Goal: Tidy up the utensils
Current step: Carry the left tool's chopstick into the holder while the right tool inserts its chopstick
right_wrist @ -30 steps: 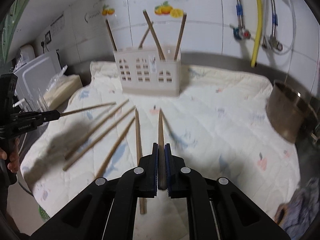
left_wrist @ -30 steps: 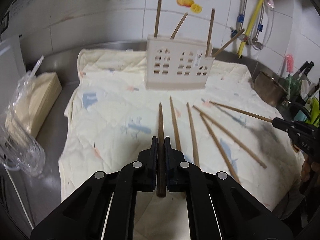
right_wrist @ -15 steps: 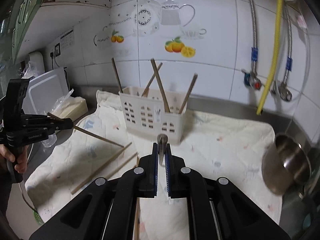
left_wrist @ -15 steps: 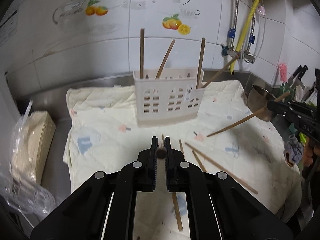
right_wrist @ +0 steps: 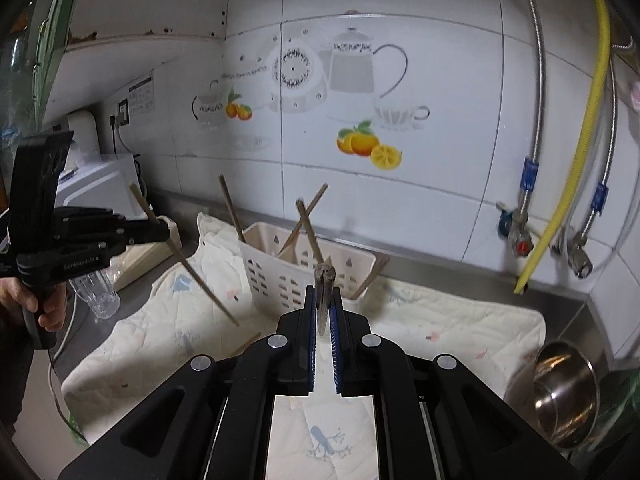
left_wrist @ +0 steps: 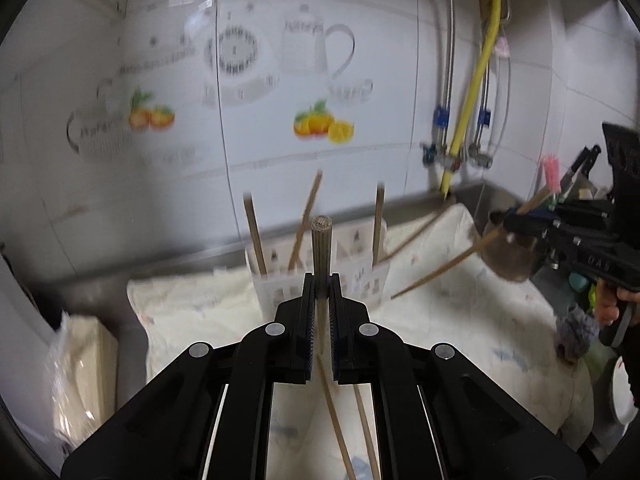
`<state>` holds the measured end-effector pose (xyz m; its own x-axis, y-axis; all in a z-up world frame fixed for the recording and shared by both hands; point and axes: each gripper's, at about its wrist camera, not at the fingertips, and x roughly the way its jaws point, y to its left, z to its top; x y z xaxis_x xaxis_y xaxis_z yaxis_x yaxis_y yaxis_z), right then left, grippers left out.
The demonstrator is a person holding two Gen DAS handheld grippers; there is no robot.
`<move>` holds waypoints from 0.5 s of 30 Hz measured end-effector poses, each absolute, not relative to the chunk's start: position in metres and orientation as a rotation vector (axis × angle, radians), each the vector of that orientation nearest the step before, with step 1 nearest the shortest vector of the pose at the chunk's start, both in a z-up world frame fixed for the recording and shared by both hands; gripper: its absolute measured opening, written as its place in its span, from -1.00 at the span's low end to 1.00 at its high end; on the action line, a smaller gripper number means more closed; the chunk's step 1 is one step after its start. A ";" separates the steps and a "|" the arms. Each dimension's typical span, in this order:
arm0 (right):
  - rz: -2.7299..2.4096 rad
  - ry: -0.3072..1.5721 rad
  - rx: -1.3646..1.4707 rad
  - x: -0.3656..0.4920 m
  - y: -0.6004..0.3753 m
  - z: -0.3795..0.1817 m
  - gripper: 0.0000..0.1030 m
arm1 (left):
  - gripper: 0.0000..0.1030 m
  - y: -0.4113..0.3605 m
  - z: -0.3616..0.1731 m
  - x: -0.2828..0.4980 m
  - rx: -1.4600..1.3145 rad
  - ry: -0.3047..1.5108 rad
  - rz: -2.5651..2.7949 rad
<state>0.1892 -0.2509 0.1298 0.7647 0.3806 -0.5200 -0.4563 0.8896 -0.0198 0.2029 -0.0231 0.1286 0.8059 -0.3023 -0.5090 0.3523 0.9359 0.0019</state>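
My left gripper [left_wrist: 322, 294] is shut on a wooden chopstick [left_wrist: 322, 248] whose blunt end stands up toward the camera. Behind it is the white slotted utensil holder [left_wrist: 362, 278] with several chopsticks upright in it. My right gripper [right_wrist: 323, 300] is likewise shut on a chopstick [right_wrist: 322, 280], in front of the holder [right_wrist: 280, 276]. Each gripper shows in the other's view: the right one [left_wrist: 514, 222] with its chopstick [left_wrist: 440, 270] slanting down, the left one [right_wrist: 162, 232] with its chopstick [right_wrist: 192, 272]. Loose chopsticks [left_wrist: 336, 420] lie on the cloth below.
A pale printed cloth [right_wrist: 440, 320] covers the steel counter. A steel bowl [right_wrist: 564, 392] sits at the right edge, a clear glass [right_wrist: 100, 296] and a wrapped pack [left_wrist: 80, 364] at the left. Hoses and taps [right_wrist: 524, 240] hang on the tiled wall.
Both grippers rose from the cloth, each lifting its chopstick. The held chopsticks swung from lying flat to blunt end up. The holder now sits lower and closer in both views.
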 end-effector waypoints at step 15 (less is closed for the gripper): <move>0.433 0.447 -0.194 0.215 -0.247 0.192 -0.88 | -0.90 -0.031 0.199 0.243 0.132 0.398 -0.284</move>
